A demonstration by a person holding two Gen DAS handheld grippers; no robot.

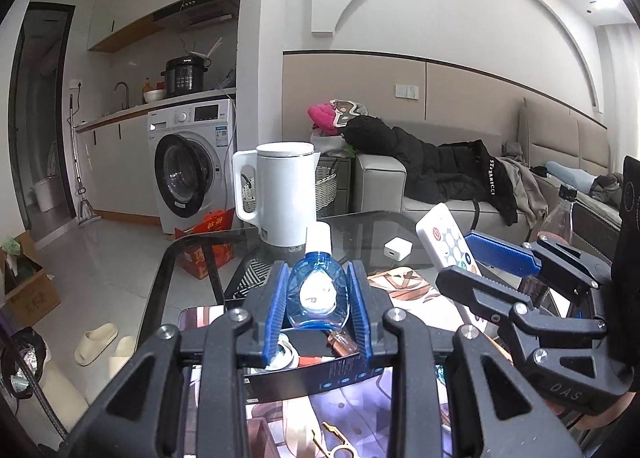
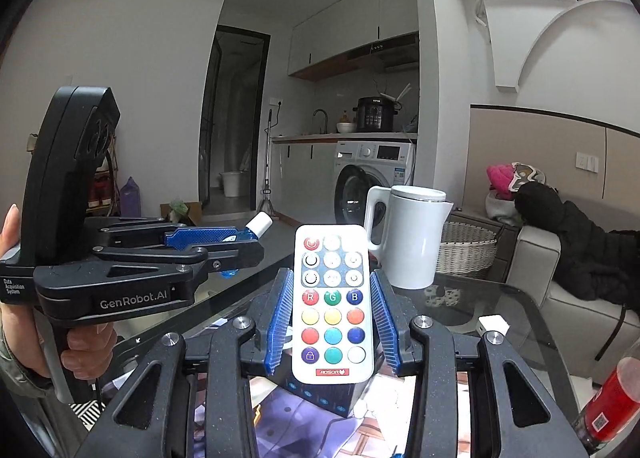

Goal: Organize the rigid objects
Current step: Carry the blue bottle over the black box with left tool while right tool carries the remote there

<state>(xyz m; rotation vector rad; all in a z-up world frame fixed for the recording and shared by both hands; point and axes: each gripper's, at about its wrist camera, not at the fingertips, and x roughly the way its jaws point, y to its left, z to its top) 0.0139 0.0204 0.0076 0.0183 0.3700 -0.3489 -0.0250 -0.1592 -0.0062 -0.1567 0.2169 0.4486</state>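
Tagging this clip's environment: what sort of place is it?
Most likely a small studio flat: a washing machine sits under a kitchen counter with a pressure cooker, and a sofa piled with clothes stands right beside the glass table.

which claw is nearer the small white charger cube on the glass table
Right. The right claw, holding the remote, is just left of the charger cube; the left claw, gripping the blue bottle, sits farther left.

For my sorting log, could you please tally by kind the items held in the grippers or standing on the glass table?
Blue bottle in left gripper: 1
Remote control in right gripper: 1
White kettle: 1
White charger: 1
Red-labelled bottle: 1
Total: 5
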